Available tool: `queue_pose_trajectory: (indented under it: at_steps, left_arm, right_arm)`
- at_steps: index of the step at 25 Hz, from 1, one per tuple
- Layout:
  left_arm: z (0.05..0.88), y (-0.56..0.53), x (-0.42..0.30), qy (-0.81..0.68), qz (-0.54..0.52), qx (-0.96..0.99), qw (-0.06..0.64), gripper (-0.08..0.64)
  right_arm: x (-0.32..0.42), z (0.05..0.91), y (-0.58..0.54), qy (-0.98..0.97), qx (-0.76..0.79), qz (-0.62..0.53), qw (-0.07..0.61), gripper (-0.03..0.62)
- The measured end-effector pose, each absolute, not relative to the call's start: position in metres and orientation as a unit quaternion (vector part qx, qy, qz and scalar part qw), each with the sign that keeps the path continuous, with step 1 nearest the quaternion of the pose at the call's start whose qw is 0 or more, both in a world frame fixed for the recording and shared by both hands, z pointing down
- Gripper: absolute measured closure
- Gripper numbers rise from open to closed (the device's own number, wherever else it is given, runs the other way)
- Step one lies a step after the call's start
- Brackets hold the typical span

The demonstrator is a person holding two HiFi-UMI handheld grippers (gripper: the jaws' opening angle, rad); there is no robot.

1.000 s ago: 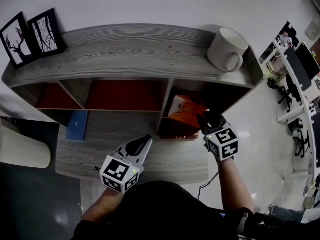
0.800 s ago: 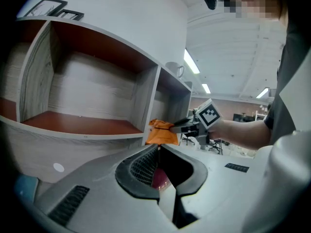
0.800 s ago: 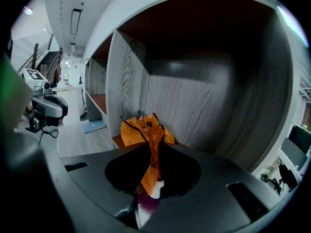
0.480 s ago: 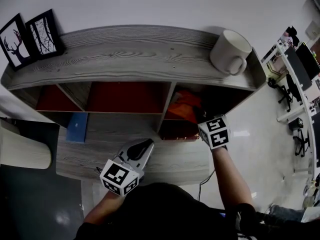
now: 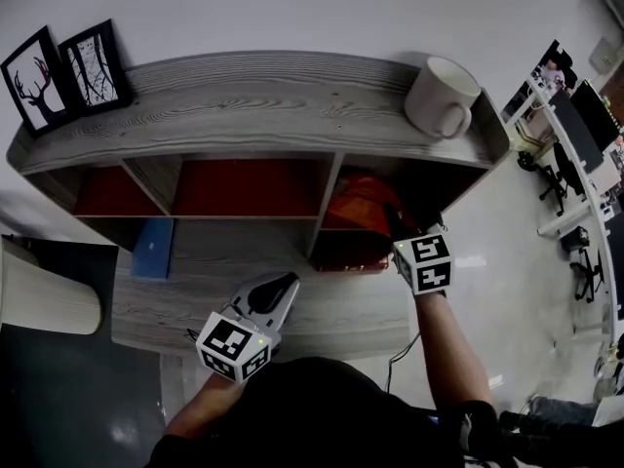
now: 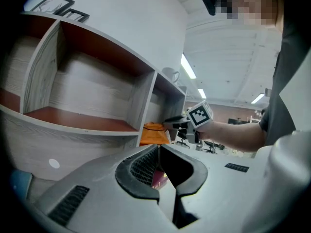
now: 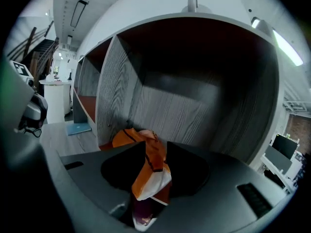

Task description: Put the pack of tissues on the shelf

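Observation:
The orange and white pack of tissues [image 5: 356, 203] lies in the rightmost compartment of the grey wooden shelf [image 5: 244, 105], on its red floor. My right gripper [image 5: 395, 224] reaches into that compartment. In the right gripper view the crumpled pack [image 7: 146, 159] fills the gap between the jaws of the right gripper [image 7: 156, 149]. Those jaws are opening, and the pack still touches both. My left gripper [image 5: 283, 281] hovers over the lower ledge, shut and empty. The left gripper view shows the left gripper [image 6: 158, 148] pointing at the pack [image 6: 154, 132].
A white mug [image 5: 441, 96] stands on the shelf top at the right, two framed pictures [image 5: 63, 61] at the left. A blue flat thing [image 5: 153, 247] lies on the lower ledge [image 5: 322, 310]. The left and middle compartments hold nothing. A beige object [image 5: 39, 300] sits at far left.
My right gripper has pushed forward and the pack has gone from the compartment's mouth to deeper inside. The left gripper has barely moved.

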State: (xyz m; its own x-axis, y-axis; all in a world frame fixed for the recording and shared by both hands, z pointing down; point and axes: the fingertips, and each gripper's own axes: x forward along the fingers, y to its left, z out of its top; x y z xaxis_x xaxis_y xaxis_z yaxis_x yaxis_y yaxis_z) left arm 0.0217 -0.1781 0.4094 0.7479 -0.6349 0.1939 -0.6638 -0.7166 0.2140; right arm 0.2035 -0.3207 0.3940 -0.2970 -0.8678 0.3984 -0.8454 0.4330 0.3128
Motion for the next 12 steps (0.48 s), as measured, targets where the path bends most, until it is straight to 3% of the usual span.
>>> queue_pose_trajectory:
  at_steps: [12]
  left_arm:
    - [0.393, -0.168, 0.008, -0.346, 0.054, 0.929, 0.115, 0.532]
  right_arm:
    - [0.180, 0.360, -0.245, -0.857, 0.497, 0.030, 0.134, 0.497]
